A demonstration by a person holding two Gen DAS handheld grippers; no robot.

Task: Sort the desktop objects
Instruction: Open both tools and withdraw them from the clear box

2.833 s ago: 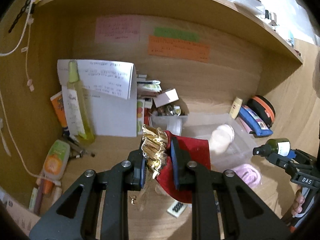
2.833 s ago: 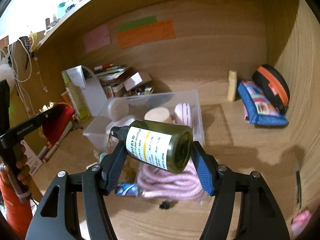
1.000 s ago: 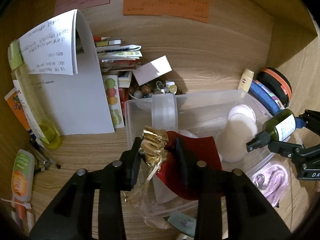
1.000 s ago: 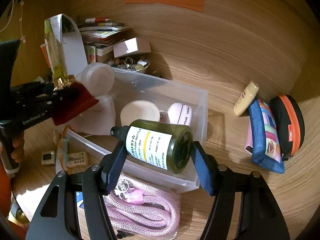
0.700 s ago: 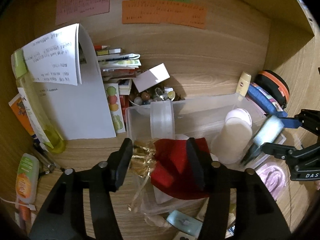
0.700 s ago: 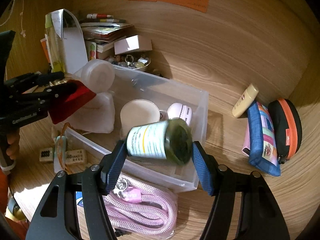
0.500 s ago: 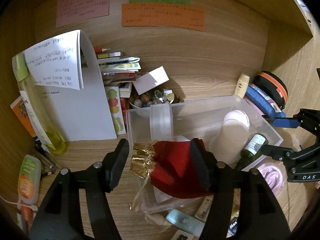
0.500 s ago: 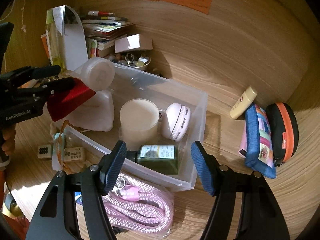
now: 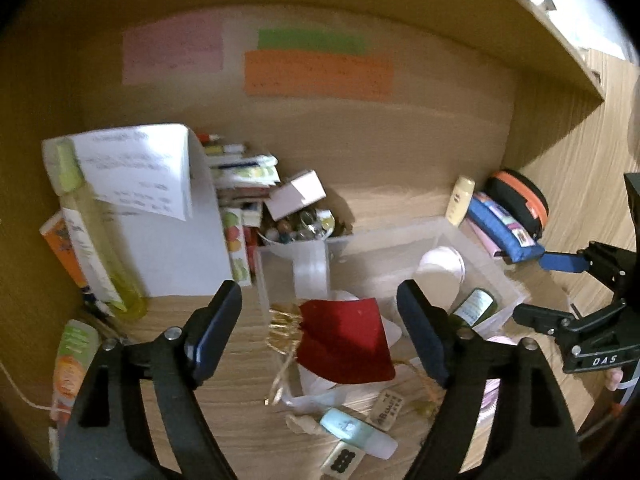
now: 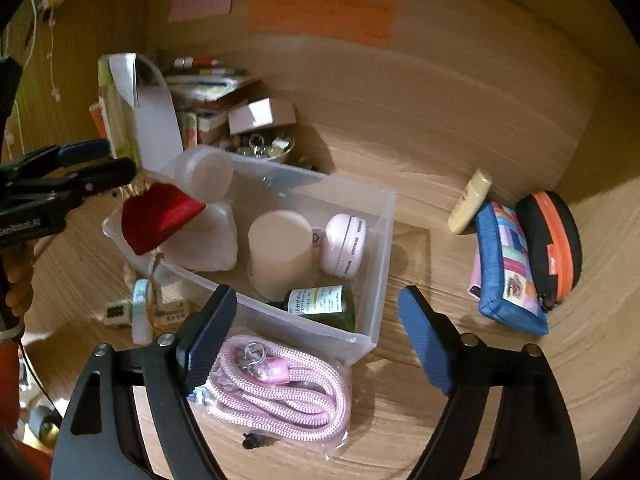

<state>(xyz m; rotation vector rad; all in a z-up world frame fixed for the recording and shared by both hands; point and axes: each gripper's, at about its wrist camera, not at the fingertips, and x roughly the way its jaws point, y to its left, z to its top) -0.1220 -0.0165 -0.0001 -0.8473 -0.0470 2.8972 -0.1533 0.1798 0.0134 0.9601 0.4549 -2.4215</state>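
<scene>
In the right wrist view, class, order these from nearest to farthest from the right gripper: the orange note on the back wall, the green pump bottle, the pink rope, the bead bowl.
1. Pink rope: bagged, just ahead of the right gripper, outside the clear bin.
2. Green pump bottle: lying in the bin's near corner.
3. Bead bowl: behind the bin.
4. Orange note: back wall.

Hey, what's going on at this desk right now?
A person with a gripper in each hand is sorting desk clutter into a clear plastic bin. Both the left gripper and the right gripper are open and hold nothing. A red velvet pouch lies over the bin's left end, and a green pump bottle lies on its side inside, beside a cream jar. A pink rope bundle sits outside, in front of the bin.
</scene>
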